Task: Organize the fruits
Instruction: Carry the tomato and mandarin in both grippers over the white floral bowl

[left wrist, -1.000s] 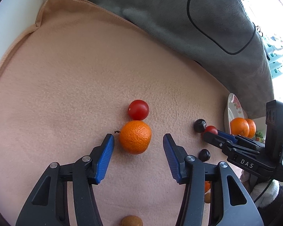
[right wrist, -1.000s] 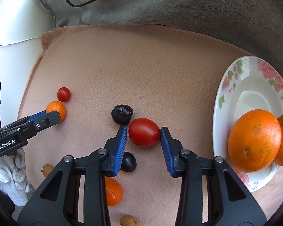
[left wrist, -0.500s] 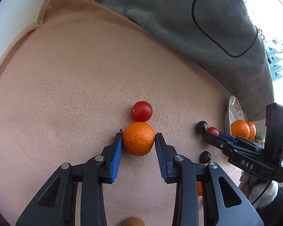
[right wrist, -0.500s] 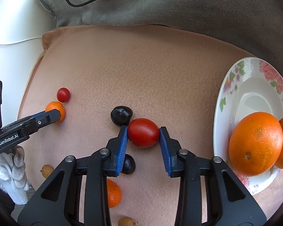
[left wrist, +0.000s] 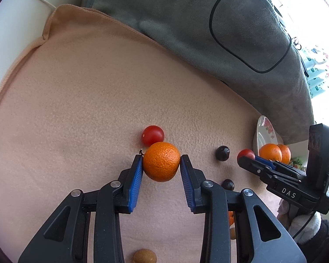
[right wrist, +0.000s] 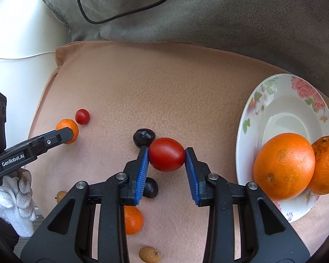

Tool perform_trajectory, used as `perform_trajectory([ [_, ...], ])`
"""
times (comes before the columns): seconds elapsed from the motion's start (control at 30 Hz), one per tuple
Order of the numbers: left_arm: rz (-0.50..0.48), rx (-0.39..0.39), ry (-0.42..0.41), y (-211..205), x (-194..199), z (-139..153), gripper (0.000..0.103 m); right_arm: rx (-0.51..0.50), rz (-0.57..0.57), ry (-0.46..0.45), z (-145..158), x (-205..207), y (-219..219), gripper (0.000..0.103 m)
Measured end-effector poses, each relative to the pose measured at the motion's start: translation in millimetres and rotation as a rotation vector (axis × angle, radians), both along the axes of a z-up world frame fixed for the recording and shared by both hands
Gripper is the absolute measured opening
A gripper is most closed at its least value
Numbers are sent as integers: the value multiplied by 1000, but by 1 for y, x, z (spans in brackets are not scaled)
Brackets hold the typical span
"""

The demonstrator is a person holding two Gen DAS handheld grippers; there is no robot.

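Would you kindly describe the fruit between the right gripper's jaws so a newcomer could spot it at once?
Start at the flowered plate on the peach blanket; just left of it the right gripper is shut on an oval red tomato. A dark plum touches its upper left. It is larger and longer than the round cherry tomato far left.

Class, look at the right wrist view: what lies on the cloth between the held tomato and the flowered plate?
Nothing: in the right wrist view only bare cloth lies between the tomato and the plate.
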State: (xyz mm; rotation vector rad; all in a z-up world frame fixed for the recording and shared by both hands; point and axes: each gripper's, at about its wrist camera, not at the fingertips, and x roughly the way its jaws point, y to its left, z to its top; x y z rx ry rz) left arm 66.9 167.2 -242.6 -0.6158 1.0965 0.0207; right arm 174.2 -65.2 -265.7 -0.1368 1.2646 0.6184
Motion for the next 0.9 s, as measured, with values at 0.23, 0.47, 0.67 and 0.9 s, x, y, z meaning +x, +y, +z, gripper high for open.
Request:
perform_trajectory([
  [0.23,-34,12,-37,-16,9,19,33,30,-13,-27,22,5,-17,35],
  [0.47,-80,15,-65,-37,24,34,33,49,-43,-58,41,15,-41,35],
  [0.67,-119,15,-87,-66,44,40,33,56,-82,-75,52,29,-69,35],
  [0.9,-172,5,-101,-98,59,46,33,53,-118,-96,60,40,-102,35],
])
